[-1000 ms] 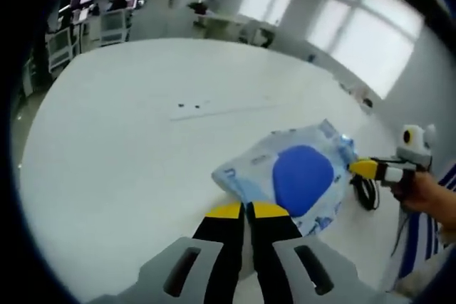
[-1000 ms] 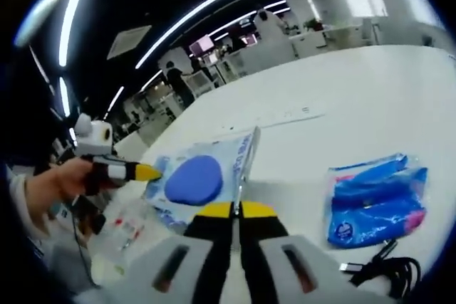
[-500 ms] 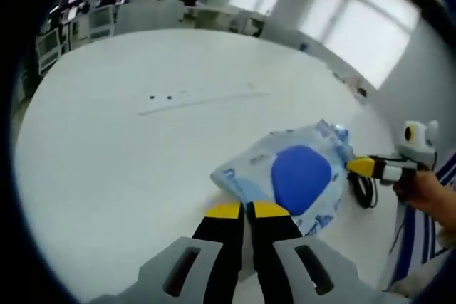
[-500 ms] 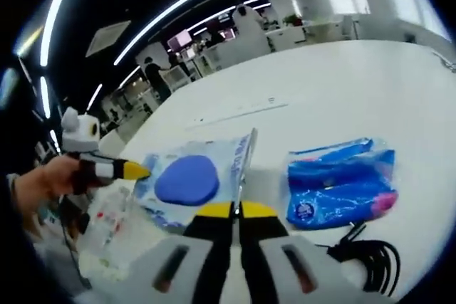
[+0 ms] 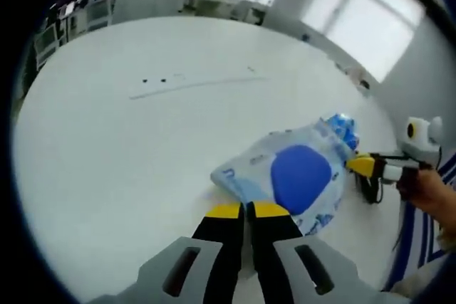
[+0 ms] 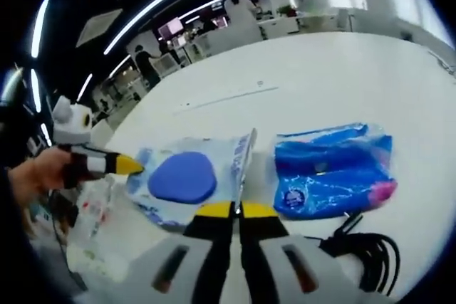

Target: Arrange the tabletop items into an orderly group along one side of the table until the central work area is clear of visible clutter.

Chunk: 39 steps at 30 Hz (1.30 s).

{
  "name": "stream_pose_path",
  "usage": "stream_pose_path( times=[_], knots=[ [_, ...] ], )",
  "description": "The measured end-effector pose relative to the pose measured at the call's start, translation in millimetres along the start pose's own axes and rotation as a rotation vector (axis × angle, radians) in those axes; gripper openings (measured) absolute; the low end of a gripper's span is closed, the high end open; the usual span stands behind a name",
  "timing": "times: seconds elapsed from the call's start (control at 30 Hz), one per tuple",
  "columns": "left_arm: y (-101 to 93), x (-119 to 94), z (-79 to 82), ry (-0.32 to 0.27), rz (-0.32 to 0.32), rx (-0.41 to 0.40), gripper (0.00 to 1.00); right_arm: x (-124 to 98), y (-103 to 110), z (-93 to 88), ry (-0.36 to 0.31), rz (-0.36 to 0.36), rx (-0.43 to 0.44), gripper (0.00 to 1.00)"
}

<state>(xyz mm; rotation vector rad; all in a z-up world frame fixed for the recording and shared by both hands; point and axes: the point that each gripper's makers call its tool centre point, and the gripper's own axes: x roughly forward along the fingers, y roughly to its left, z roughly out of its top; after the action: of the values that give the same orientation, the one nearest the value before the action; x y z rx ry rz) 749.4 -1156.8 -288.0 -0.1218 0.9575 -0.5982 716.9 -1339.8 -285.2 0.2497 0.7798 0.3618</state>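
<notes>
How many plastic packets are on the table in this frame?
2, plus possibly a third. The packet with the blue oval is pinched at both ends by the two grippers; the blue packet lies beside it, and something clear sits blurred under the left gripper.

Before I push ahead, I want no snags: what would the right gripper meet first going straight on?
The right gripper is already shut on the edge of the clear pouch with the blue disc. Straight on lies more of that pouch, then probably bare white table.
</notes>
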Motion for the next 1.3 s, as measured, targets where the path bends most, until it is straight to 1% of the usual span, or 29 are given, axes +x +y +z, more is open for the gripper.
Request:
stream_pose_path(
  times=[0.17, 0.23, 0.6, 0.67, 0.73, 1.03, 1.13, 1.2, 1.3],
  knots=[
    [1.3, 1.5, -1.1, 0.001, 0.006, -0.013, 0.0, 4.9, -3.4, -3.6, 0.012, -0.008, 0.006, 0.01],
    [2.1, 2.3, -0.7, 0.0, 0.011, -0.013, 0.0, 4.5, -3.0, -1.9, 0.002, -0.007, 0.009, 0.01],
    [5.9, 5.6, 0.2, -0.004, 0.022, -0.03, 0.0, 9.5, -5.2, -5.6, 0.019, -0.015, 0.017, 0.03],
    [6.2, 5.8, 0.6, -0.007, 0.025, -0.034, 0.0, 8.7, -3.7, -4.9, 0.01, -0.012, 0.039, 0.03],
    [6.3, 6.2, 0.9, -0.009, 0.026, -0.035, 0.0, 8.2, -4.8, -5.8, 0.017, -0.013, 0.037, 0.04],
    [5.1, 6.2, 0.2, -0.018, 0.033, -0.048, 0.0, 0.9, -9.6, -1.6, 0.001, -0.038, 0.036, 0.04],
    [5.6, 6.1, 0.1, -0.022, 0.034, -0.058, 0.0, 1.5, -8.8, -2.6, 0.004, -0.034, 0.045, 0.04],
    [6.1, 6.3, 0.0, -0.024, 0.033, -0.065, 0.0, 1.3, -7.5, -2.3, 0.001, -0.032, 0.036, 0.05],
    [5.9, 6.0, 0.6, -0.027, 0.031, -0.061, 0.0, 0.5, -7.2, -3.4, 0.001, -0.036, 0.036, 0.06]
  ],
)
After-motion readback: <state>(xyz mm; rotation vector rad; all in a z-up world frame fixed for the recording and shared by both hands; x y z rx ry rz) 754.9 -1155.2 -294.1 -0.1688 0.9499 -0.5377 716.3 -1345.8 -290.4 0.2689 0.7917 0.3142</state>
